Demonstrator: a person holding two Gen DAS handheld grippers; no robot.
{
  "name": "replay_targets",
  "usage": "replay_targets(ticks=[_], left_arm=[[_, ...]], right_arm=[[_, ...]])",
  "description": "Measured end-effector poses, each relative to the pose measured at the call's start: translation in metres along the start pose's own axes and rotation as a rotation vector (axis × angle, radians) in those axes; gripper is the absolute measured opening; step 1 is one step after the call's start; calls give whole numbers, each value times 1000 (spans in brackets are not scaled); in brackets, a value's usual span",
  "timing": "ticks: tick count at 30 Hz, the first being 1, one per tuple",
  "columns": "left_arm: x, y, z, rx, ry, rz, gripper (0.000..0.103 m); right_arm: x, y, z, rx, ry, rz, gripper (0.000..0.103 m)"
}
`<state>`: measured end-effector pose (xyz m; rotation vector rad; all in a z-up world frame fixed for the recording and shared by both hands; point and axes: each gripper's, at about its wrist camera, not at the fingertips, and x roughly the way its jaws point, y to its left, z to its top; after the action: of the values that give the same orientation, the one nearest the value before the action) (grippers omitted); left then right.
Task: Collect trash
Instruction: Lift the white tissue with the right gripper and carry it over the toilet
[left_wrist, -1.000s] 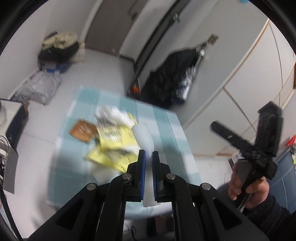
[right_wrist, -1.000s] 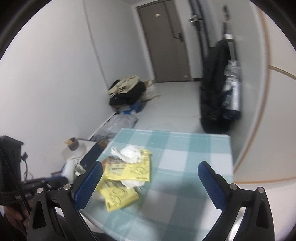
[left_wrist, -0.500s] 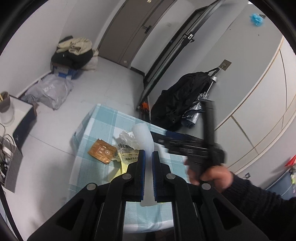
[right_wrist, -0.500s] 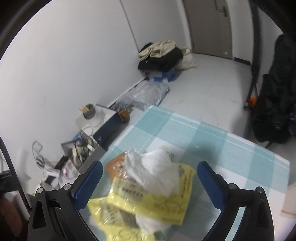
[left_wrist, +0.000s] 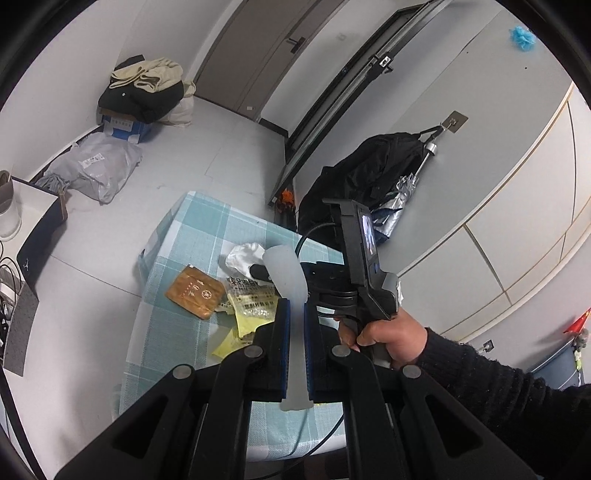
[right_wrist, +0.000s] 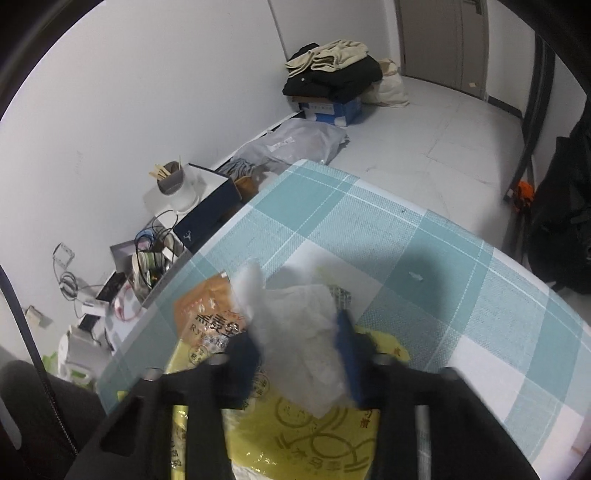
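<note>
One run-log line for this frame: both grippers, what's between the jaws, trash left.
left gripper: shut on translucent white strip | right gripper: closing, crumpled white tissue between jaws | still on table: yellow wrappers, orange packet

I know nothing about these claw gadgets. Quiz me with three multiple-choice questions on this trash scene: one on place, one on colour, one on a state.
1. Where does the brown packet lie?
A. on the checked tablecloth
B. on the floor
C. on the blue box

2. What colour is the big wrapper under the right claw?
A. red
B. yellow
C. green

3. What is the left claw doing?
A. hanging wide open
B. gripping a spoon
C. clamping a translucent white strip

Answers: 1 A, it rests on the cloth; 2 B, plainly yellow; 3 C, pads pinch the strip.
</note>
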<state>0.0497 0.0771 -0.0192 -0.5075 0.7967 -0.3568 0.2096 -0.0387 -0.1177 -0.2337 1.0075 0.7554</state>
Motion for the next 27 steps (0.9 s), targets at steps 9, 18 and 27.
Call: replay_targets(ticks=[9, 18, 27], left_arm=[[2, -7, -3, 14, -6, 36, 3], [1, -26, -7, 56, -46, 34, 3], [8, -88, -16, 170, -25, -30, 3]], right_arm=[[-44, -5, -4, 17, -130, -25, 5], [-131, -4, -30, 29, -267, -29, 4], [-252, -18, -102, 113, -427, -68, 4]])
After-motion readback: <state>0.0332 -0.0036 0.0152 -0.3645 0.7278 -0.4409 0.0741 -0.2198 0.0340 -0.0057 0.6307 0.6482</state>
